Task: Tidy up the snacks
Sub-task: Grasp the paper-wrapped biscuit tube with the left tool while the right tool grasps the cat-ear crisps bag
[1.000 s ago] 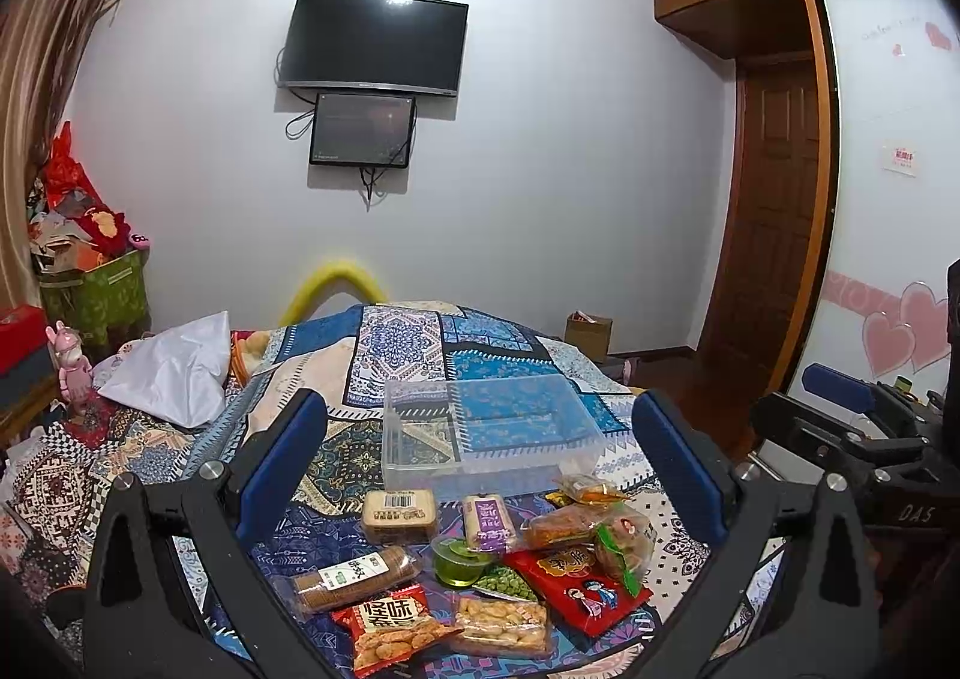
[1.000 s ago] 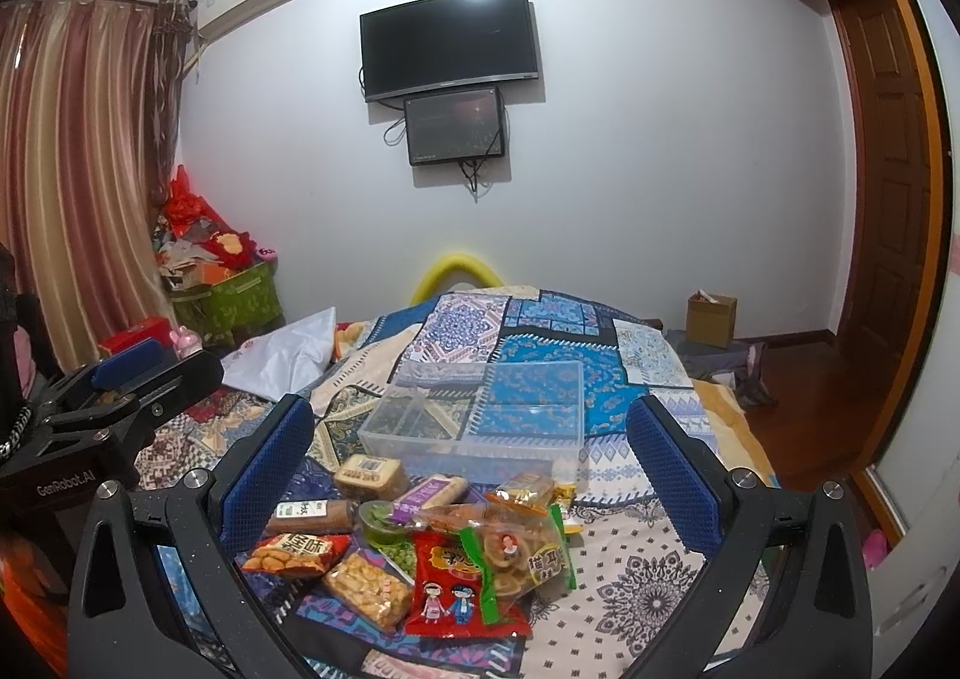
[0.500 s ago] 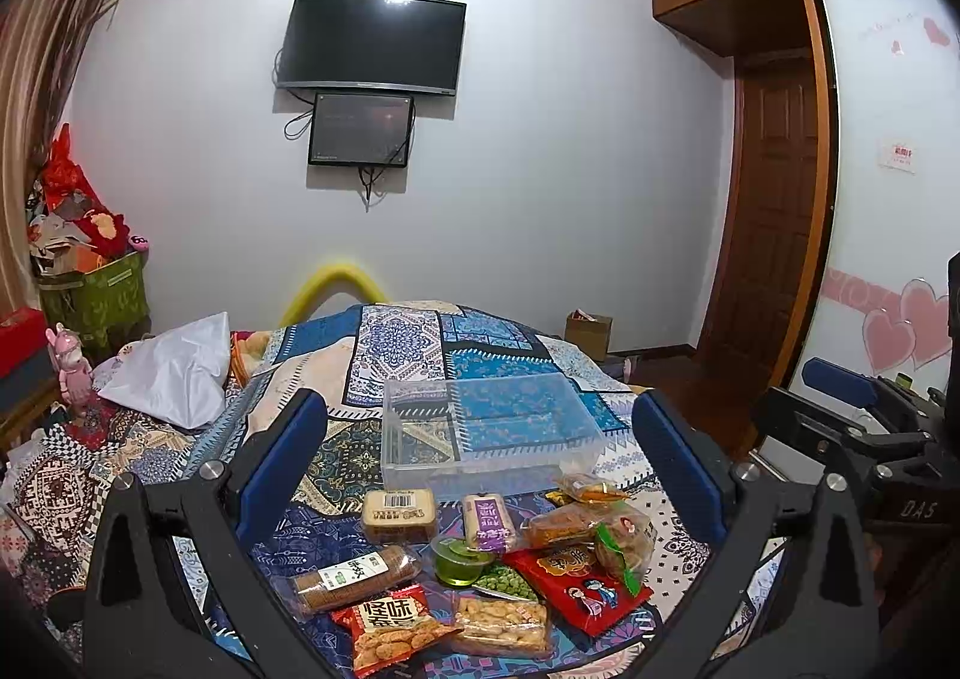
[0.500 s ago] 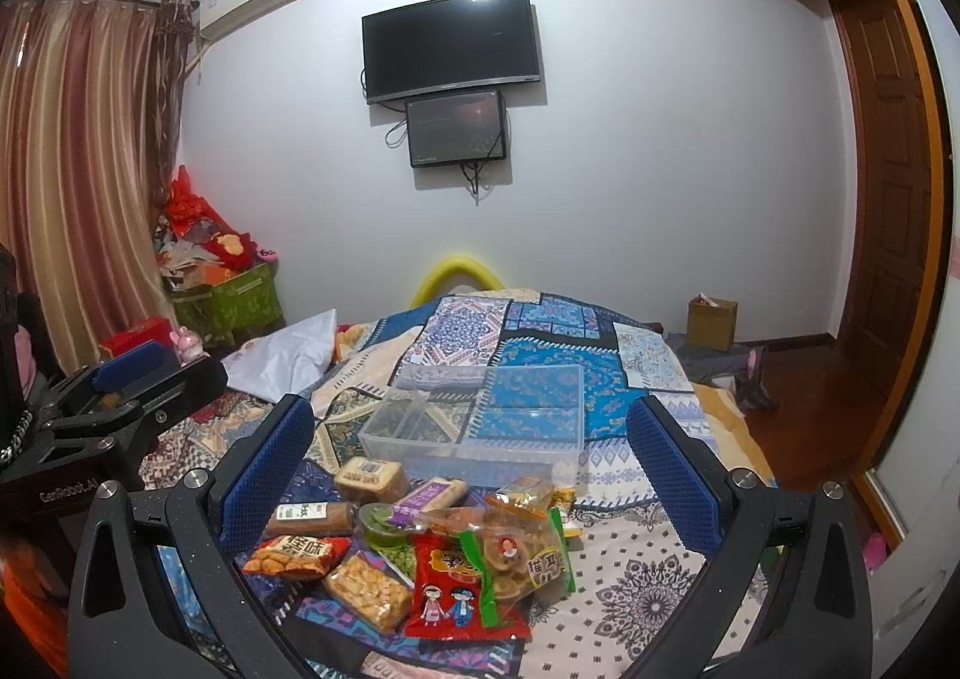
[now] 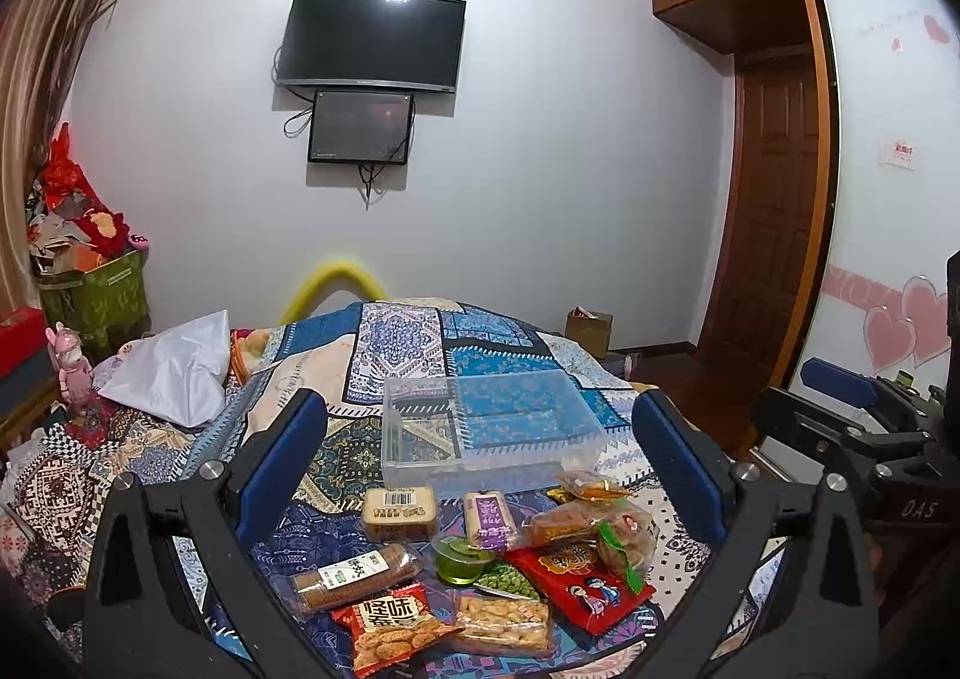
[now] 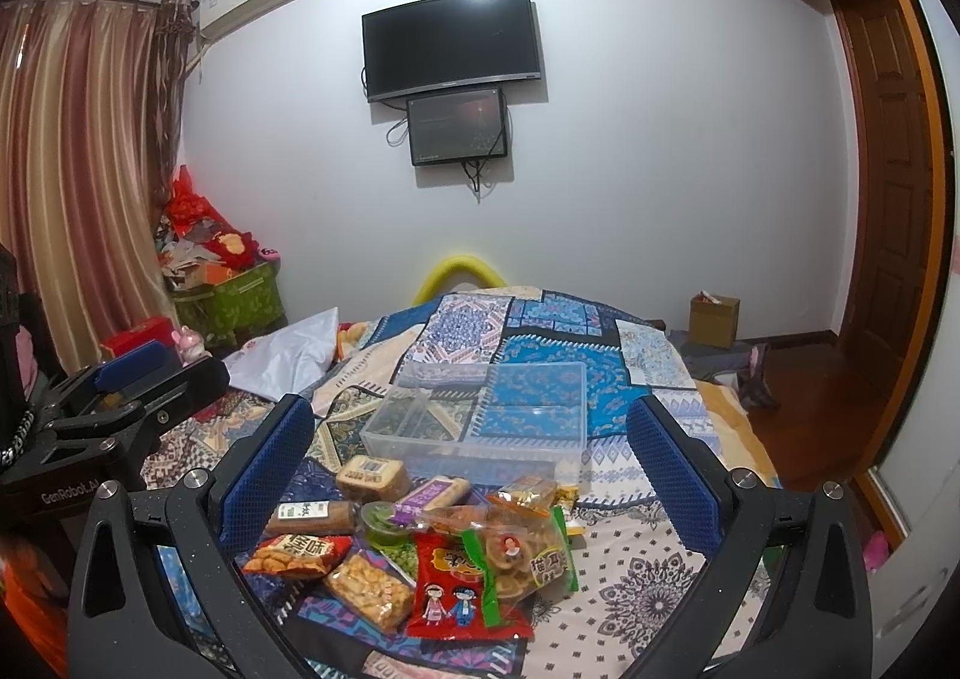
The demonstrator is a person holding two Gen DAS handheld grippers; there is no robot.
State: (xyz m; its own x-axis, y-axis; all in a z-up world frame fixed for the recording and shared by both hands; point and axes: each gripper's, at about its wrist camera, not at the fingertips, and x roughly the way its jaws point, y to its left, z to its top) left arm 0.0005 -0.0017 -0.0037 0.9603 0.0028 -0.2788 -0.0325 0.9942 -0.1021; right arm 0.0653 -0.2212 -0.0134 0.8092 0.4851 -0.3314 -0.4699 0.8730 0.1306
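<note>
Both grippers' fingers (image 5: 282, 451) (image 6: 666, 475) spread wide, empty, above the snacks (image 6: 420, 541).

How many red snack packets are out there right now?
2. In the right wrist view, the red packet with cartoon figures lies front centre; the red packet with white lettering is to its left. Others may be buried.

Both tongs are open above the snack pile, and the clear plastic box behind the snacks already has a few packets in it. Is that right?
Not quite. The clear plastic box is empty; the right wrist view shows only the patterned bedspread through its walls. All snacks lie in front of it. Both the left tongs and right tongs are indeed open.
</note>
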